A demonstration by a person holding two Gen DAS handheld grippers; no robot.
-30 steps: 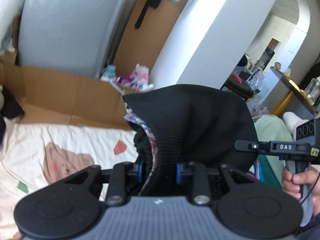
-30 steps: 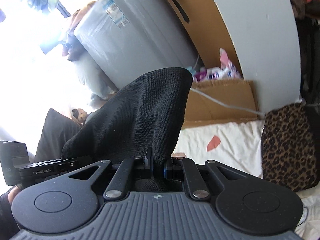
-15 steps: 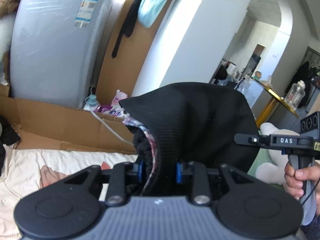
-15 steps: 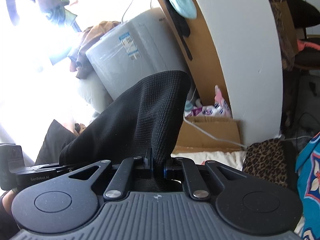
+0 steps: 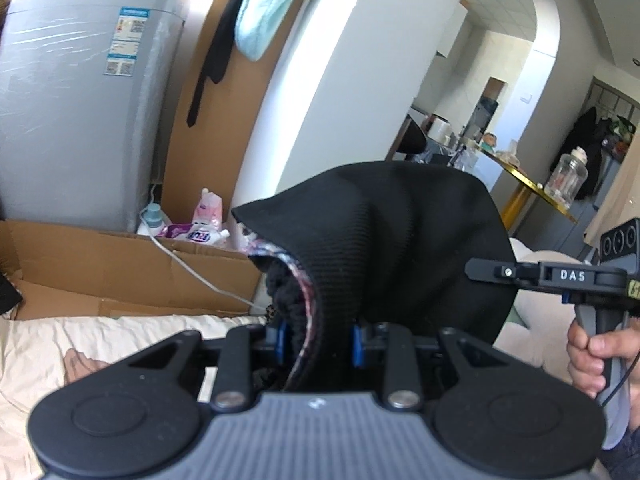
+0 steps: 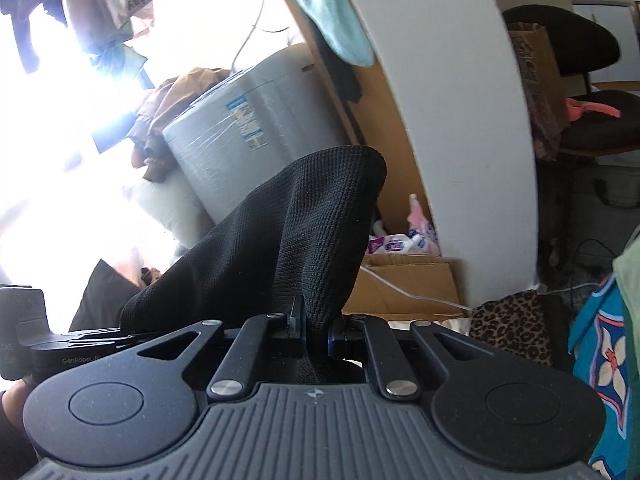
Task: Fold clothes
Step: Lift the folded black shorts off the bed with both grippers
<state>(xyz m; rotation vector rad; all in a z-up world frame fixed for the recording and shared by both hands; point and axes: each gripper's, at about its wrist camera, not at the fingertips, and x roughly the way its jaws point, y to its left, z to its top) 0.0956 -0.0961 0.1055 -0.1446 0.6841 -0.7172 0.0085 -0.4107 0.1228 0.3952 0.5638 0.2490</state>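
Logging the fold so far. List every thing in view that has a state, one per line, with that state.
left gripper: shut on black knit garment
right gripper: shut on black knit garment
black knit garment: lifted, bunched, gripped at two spots
cardboard box: flaps open
glass jar: upright, lid on
teal cloth: hanging
washing machine: wrapped in clear film

Garment (image 5: 384,240): black ribbed knit, multicoloured inner trim. Bed sheet (image 5: 48,344): cream. Cloth (image 6: 508,320): leopard print. Hanging towel (image 5: 260,8): light blue.

Matt black ribbed knit garment (image 5: 384,240), brown corrugated cardboard (image 5: 120,264), glossy plastic-wrapped grey appliance (image 5: 80,120)
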